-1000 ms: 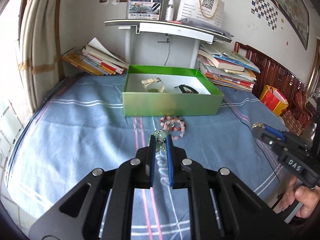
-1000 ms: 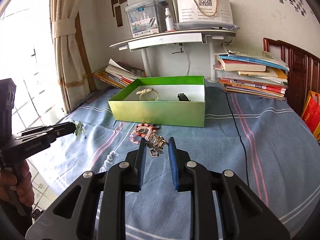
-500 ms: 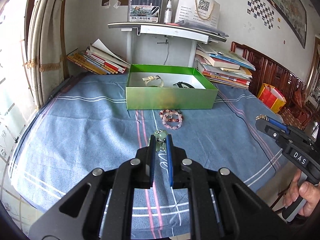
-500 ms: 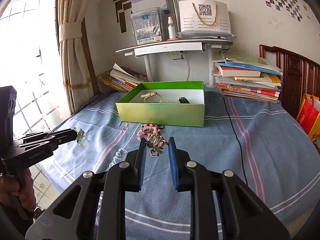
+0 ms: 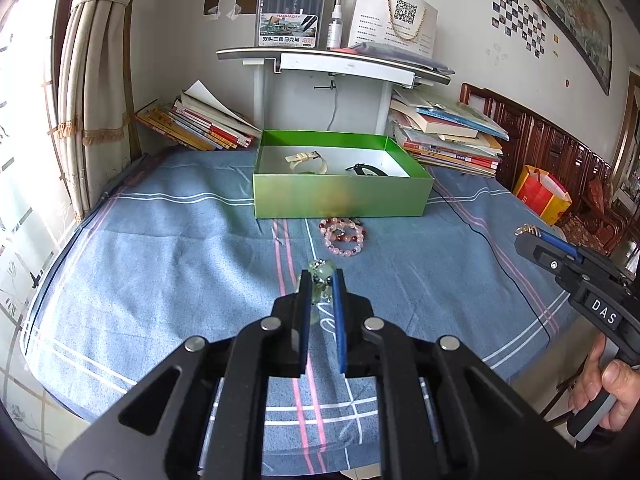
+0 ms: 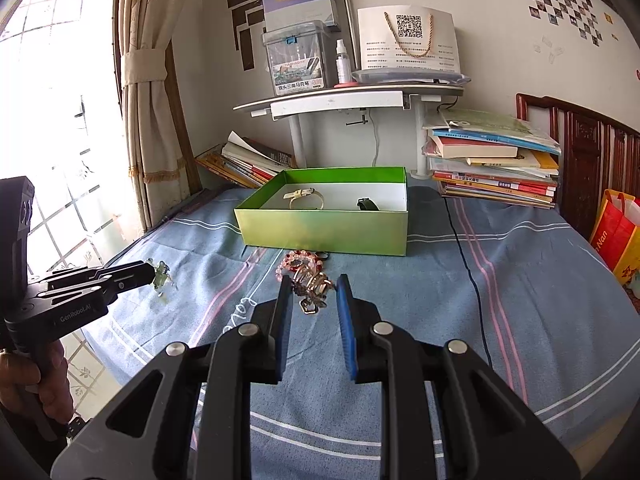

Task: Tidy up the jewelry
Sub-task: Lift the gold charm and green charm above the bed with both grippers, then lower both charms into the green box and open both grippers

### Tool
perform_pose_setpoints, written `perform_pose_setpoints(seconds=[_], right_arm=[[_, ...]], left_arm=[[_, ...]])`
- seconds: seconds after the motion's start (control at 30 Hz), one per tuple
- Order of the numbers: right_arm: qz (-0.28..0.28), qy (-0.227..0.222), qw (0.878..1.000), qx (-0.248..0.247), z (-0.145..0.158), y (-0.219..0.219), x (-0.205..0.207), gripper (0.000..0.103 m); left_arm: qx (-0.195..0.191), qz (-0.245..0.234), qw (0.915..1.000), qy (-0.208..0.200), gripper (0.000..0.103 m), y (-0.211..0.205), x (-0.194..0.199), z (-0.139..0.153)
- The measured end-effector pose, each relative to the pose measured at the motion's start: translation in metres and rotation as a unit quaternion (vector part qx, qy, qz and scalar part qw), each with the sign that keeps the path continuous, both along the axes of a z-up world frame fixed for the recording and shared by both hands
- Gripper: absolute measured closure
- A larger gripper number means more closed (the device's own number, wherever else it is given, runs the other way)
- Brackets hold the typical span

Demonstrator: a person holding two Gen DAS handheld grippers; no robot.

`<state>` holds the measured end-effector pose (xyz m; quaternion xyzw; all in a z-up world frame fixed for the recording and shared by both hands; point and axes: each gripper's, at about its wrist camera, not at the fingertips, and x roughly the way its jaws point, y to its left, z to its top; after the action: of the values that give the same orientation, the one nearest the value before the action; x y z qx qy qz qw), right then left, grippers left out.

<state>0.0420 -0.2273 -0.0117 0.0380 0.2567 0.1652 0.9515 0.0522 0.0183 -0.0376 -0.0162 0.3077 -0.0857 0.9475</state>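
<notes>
The green box contains a cream watch and a black band. The left gripper clamps a jade bracelet; the right gripper pinches a gold bracelet.

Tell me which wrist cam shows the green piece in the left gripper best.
Right wrist. It shows the green jade piece from the side, dangling whole from the left gripper. In the left wrist view the piece sits mostly hidden between that gripper's own fingers.
</notes>
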Motion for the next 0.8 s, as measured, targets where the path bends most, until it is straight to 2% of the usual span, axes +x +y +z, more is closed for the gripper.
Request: perform_pose_setpoints(seconds=[0.43, 0.8], right_arm=[[0.000, 0.007, 1.000, 0.003, -0.004, -0.002, 0.004, 0.081], [0.003, 0.021, 1.000, 0.005, -0.012, -0.003, 0.026, 0.081]], left_arm=[[0.007, -0.002, 0.9999, 0.008, 0.092, -0.004, 0.006, -0.003], [0.012, -0.009, 0.9996, 0.024, 0.092, -0.011, 0.027, -0.010]])
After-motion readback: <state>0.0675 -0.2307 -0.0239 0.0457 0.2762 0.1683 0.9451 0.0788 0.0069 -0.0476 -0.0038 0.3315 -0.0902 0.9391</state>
